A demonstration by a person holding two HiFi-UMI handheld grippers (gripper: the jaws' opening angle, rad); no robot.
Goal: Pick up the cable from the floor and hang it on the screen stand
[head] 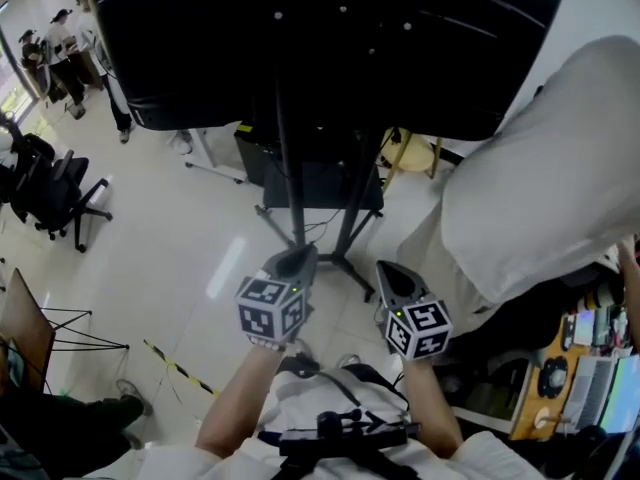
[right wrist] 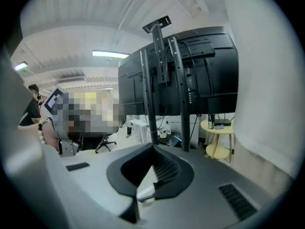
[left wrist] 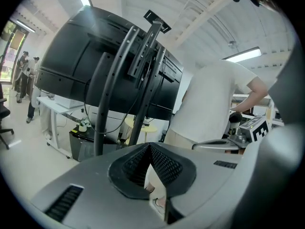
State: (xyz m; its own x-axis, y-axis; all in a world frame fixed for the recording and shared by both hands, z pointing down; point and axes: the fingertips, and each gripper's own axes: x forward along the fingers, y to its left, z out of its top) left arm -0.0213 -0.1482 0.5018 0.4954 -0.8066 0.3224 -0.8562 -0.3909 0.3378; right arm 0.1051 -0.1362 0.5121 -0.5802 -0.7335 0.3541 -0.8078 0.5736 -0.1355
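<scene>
A big black screen (head: 320, 38) stands on a black pole stand (head: 290, 168) whose feet spread over the pale floor. My left gripper (head: 296, 258) and right gripper (head: 388, 271) are side by side just before the stand's base, both shut with nothing between the jaws. Looking along the left gripper (left wrist: 150, 147), the stand's poles (left wrist: 143, 80) rise ahead. The right gripper (right wrist: 153, 149) also faces the poles (right wrist: 152, 89). Thin dark wires (left wrist: 88, 104) hang along the stand. I cannot tell which of them is the task's cable, and no loose cable shows on the floor.
A person in a white shirt (head: 540, 188) stands close on the right of the stand. A small yellow round table (head: 410, 153) sits behind the stand. A black office chair (head: 50, 193) and yellow-black floor tape (head: 180, 368) are at the left, a cluttered desk (head: 570, 368) at the right.
</scene>
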